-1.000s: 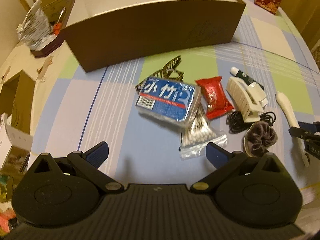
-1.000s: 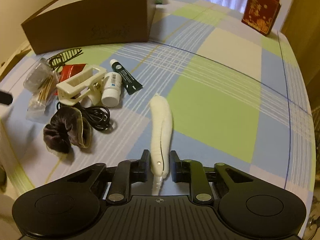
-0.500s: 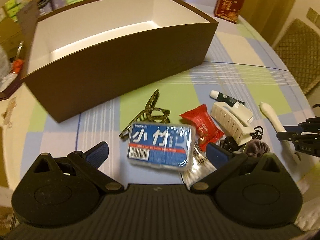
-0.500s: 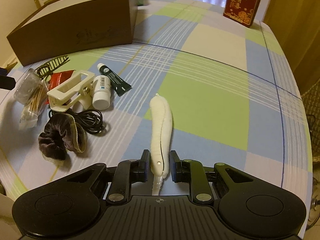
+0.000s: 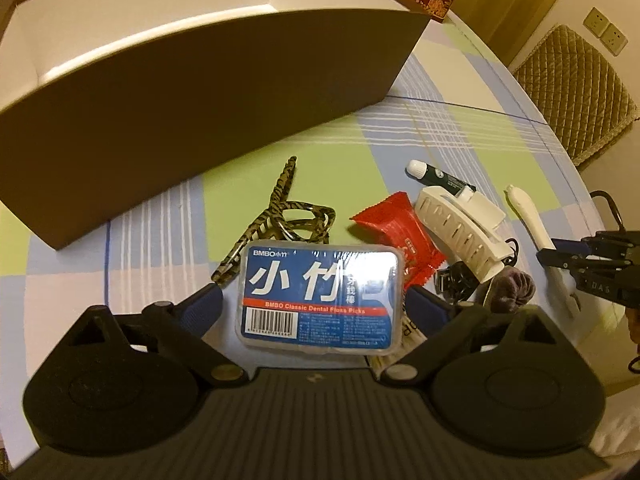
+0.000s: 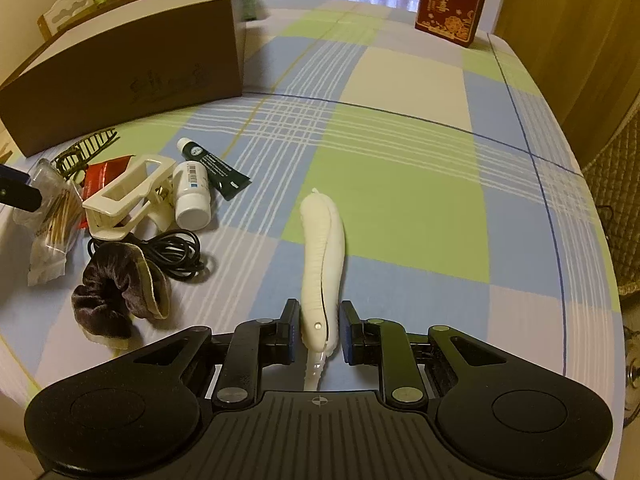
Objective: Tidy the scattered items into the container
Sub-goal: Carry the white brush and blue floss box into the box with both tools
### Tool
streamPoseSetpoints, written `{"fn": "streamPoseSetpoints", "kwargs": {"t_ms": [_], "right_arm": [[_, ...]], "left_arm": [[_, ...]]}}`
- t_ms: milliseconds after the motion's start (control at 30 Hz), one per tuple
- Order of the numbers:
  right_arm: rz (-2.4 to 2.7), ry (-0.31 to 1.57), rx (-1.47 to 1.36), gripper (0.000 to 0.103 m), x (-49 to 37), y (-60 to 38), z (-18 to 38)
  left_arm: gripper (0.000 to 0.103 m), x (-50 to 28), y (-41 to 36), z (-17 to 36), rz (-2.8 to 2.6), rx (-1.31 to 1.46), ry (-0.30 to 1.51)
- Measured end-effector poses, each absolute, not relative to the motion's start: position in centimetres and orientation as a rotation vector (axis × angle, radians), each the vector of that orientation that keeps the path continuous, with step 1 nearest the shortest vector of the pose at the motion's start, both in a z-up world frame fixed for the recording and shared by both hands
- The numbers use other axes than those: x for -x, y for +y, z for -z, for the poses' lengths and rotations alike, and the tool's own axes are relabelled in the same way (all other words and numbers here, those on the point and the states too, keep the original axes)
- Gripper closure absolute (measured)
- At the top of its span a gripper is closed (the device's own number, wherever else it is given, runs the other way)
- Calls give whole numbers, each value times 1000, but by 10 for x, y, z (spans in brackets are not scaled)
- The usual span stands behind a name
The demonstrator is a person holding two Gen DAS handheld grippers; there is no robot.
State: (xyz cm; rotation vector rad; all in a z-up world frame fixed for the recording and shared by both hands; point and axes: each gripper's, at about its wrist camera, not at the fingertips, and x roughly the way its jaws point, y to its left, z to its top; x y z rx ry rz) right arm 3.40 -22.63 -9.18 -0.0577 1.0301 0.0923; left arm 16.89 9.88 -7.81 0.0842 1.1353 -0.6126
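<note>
The blue plastic box (image 5: 320,300) reading "BMBO Classic Dental Floss Picks" lies crosswise low centre, between the wide-open left gripper (image 5: 316,304). The right gripper (image 6: 319,334) is clamped on the cream curved comb (image 6: 323,256), which points up-frame.

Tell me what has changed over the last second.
The left gripper has closed in around the dental floss box, now between its fingers, which stand narrower than before. The right gripper stays on the white comb; the pile is unmoved.
</note>
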Motion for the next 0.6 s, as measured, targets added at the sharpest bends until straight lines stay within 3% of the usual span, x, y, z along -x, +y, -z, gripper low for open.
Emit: {"fn": "streamPoseSetpoints", "kwargs": {"t_ms": [100, 600], "right_arm": [[-83, 1032, 54, 80, -34, -225, 92], [-127, 1031, -55, 80, -37, -244, 75]], "left_arm": [[18, -170, 96, 85, 616, -86, 1170], [20, -154, 93, 54, 542, -92, 1093]]}}
